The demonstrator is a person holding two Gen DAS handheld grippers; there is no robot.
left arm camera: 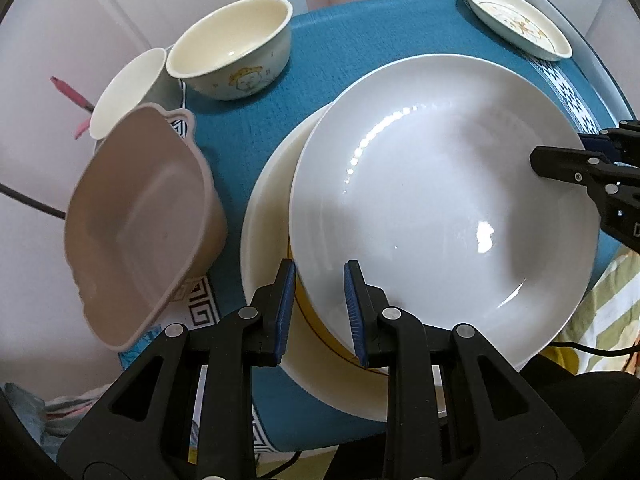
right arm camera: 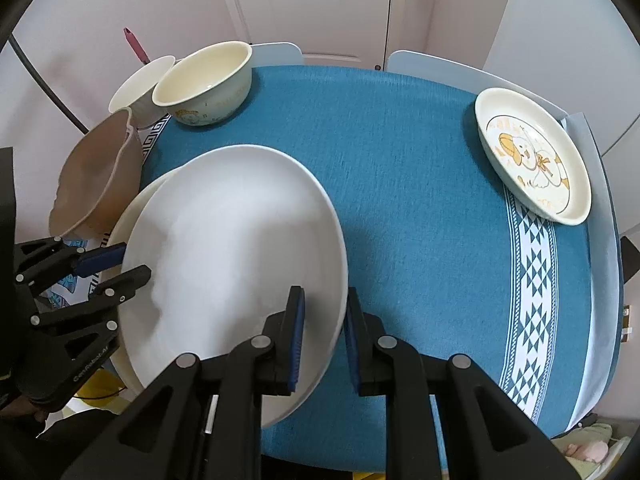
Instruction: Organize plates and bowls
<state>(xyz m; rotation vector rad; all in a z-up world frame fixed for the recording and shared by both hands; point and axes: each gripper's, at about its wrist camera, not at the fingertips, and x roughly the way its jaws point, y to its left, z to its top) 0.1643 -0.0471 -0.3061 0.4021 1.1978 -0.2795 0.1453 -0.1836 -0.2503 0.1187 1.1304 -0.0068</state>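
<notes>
1. The left gripper [left arm camera: 319, 308] had its fingers apart around the near rim of the big white plate [left arm camera: 444, 208], one pad under the rim and one above; no clamping that I could make out.
2. The right gripper [right arm camera: 325, 338] did the same on the opposite rim, jaws apart, the plate edge running between the blue pads.
3. That white plate sat tilted on top of a cream plate [left arm camera: 266, 216], which peeked out on the side toward the left gripper.
4. Crowding it just past the left gripper's outer finger was a beige scalloped dish [left arm camera: 140, 220], nearly touching the cream plate.
5. Farther ahead of the left gripper stood a cream bowl with a cartoon print [left arm camera: 232, 52], with a small white bowl [left arm camera: 128, 88] right against it.
6. Well off ahead and right of the right gripper lay a cream plate with a dog picture [right arm camera: 532, 156], near the edge of the blue tablecloth [right arm camera: 400, 184].
7. Count: three plates, two bowls, one dish.
</notes>
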